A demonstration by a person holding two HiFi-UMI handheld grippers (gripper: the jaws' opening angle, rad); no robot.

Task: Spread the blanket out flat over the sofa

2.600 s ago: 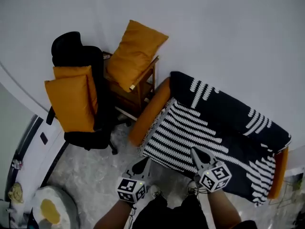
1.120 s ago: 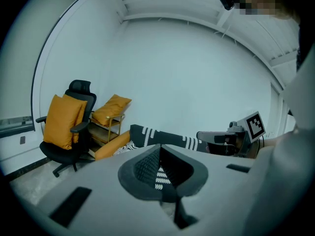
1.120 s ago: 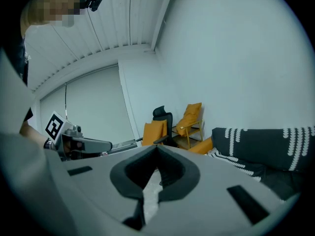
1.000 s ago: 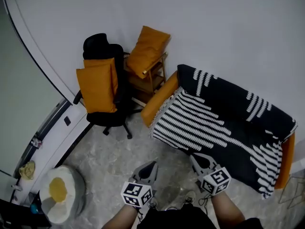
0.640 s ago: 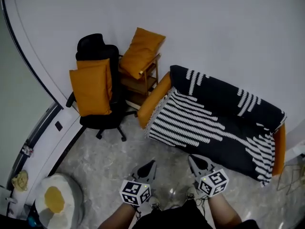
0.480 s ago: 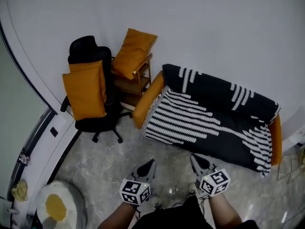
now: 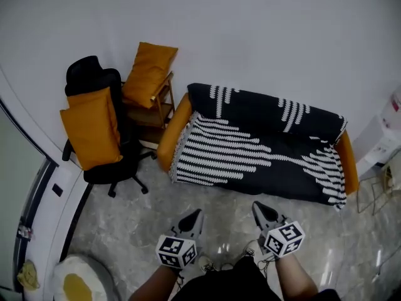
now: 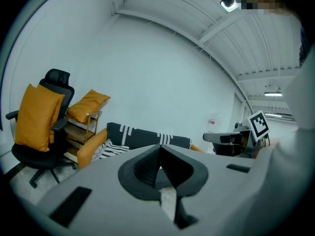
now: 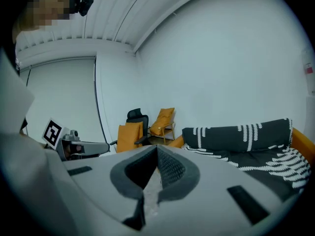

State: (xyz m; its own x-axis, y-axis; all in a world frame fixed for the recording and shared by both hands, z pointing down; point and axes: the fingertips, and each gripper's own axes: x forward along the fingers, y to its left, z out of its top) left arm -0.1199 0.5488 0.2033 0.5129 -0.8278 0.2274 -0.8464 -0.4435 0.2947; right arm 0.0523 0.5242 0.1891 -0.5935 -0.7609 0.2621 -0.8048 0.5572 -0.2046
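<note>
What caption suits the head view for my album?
Striped blanket covers the orange sofa; left gripper and right gripper hover shut and empty.

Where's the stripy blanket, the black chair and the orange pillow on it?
blanket [image 7: 250, 158], head view, striped middle
black chair [image 7: 86, 73], head view, headrest
orange pillow [image 7: 88, 129], head view, its middle

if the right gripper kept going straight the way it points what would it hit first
Probably the blanket hanging over the front edge of the sofa. The shut right gripper points at it across bare floor. Depth is unclear, so it could touch the floor first.
</note>
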